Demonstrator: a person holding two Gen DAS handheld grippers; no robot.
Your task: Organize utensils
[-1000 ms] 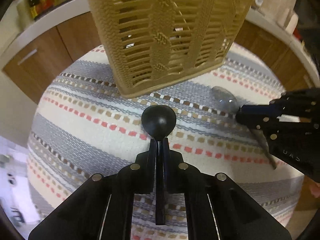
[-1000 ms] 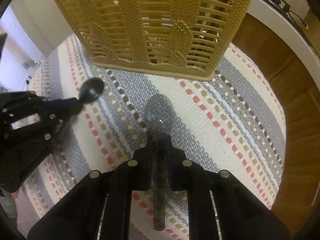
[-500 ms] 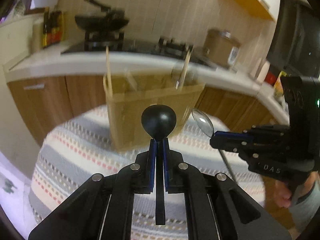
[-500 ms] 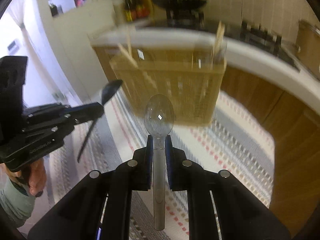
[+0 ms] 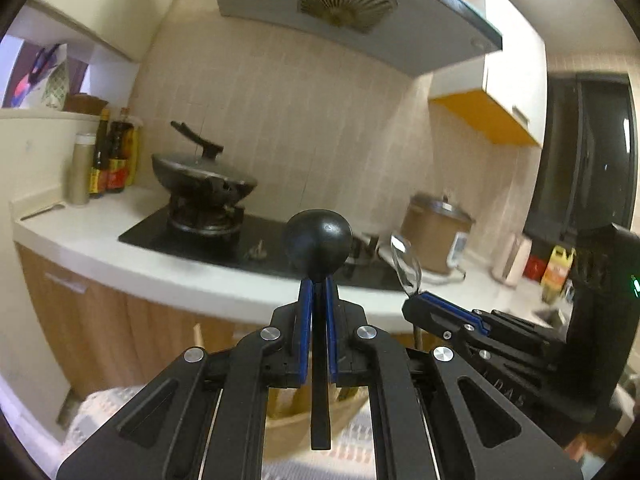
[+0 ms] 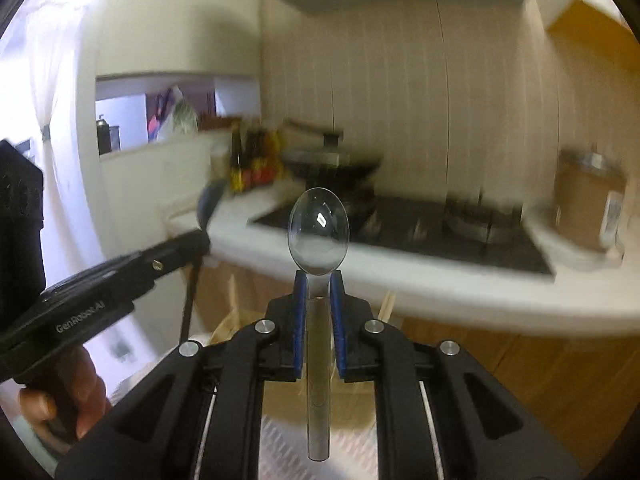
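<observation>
Left wrist view: left gripper (image 5: 316, 300) clamps the black spoon (image 5: 318, 240) at centre frame; right gripper (image 6: 318, 292) clamps the clear spoon (image 6: 319, 232); basket (image 5: 296, 424) barely visible at bottom, so either spoon could miss it

Black spoon (image 5: 318, 240) — clear spoon (image 6: 319, 232) — blue-padded black tools; tan basket (image 5: 296, 428).

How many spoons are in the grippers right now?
2. A black spoon is clamped upright in the left gripper; a clear spoon is clamped upright in the right gripper. The basket below may hide others.
</observation>
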